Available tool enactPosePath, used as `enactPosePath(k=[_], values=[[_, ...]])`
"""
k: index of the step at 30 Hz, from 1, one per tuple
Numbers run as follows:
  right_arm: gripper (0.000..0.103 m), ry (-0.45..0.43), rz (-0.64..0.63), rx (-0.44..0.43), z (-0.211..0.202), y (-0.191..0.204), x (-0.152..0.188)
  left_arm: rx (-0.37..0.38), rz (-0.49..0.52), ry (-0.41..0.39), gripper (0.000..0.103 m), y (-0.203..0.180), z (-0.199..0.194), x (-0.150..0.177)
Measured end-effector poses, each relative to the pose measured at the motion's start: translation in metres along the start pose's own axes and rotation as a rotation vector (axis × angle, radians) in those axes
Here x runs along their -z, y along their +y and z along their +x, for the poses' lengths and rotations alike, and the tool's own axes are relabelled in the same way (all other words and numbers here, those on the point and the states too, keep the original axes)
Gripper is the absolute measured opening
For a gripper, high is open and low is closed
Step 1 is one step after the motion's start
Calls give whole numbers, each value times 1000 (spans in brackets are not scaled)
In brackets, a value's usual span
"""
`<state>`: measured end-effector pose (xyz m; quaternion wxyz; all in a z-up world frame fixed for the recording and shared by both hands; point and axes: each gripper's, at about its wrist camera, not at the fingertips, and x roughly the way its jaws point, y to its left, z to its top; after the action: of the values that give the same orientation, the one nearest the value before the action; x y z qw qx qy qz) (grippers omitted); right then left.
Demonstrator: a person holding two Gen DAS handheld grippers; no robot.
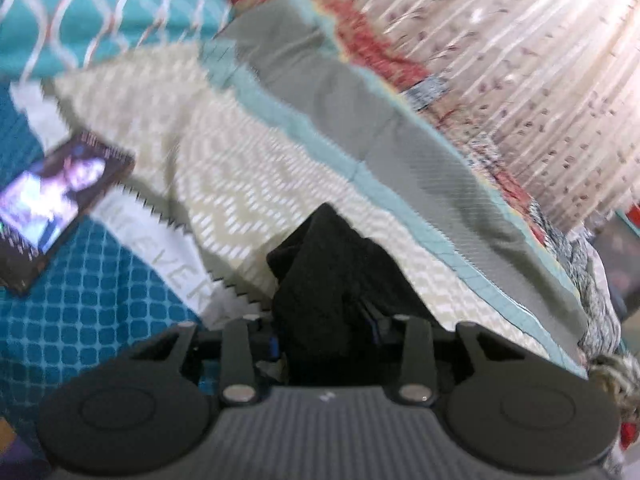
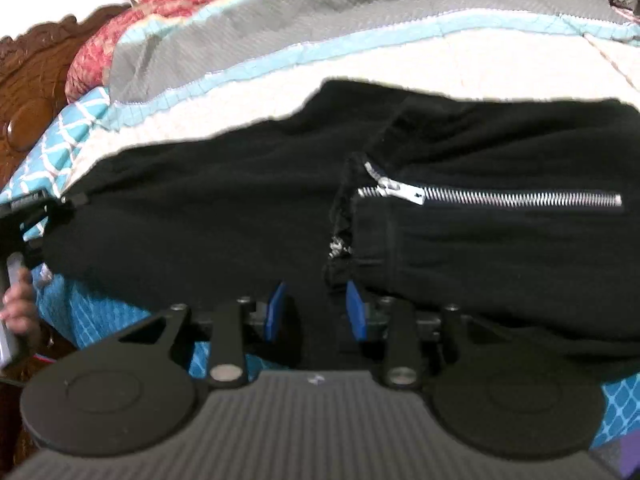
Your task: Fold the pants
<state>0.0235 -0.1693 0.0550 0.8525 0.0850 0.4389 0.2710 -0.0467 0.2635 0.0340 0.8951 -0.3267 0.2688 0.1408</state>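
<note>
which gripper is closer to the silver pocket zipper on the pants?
Right. The right gripper holds the black pants just below the zipper. The left gripper is at the far left end of the fabric.

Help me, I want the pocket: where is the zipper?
In the right wrist view, the zipper runs across the right side of the black pants, just beyond the right gripper.

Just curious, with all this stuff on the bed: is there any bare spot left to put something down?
The blue grid sheet is free between the phone and the left claw. The cream quilt beyond is bare but rumpled. It is crowded in the middle, where the black pants spread across to the right claw.
</note>
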Motion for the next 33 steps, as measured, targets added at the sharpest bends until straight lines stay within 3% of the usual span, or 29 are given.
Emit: enactPosePath(k=[3,5,7,8,12,14,17,20,23,26,29,30,33], values=[[38,-51,-110,-45,-6,22,-5,-6,73,-26,34,-21,-9,1],[38,6,-160,-62,8,34,-4,8,151,-47,34,-44,-13,3],[38,124,-177,-26,38,39,1,16,249,-68,34,-71,-15,8],[38,187,-173,-13,54,37,5,33,304,-73,34,-87,-16,14],[39,132,-55,-104,46,22,-1,128,545,-62,34,-159,-14,50],[39,86,13,-120,31,6,-5,206,646,-1,40,-191,-7,75],[39,38,122,-112,8,-26,-3,299,759,154,48,-223,8,113],[37,34,145,-88,-6,-40,12,330,779,212,66,-227,7,126],[37,15,197,-144,-19,-54,18,342,738,206,71,-209,-6,111],[39,-45,238,-177,-23,-60,10,313,634,156,74,-180,-22,83],[52,-88,320,-236,-19,-67,-3,221,535,133,74,-153,-19,62],[62,-90,350,-250,-14,-68,-8,191,489,147,74,-146,-13,56],[63,-67,360,-262,11,-63,-27,174,324,223,73,-127,11,47]])
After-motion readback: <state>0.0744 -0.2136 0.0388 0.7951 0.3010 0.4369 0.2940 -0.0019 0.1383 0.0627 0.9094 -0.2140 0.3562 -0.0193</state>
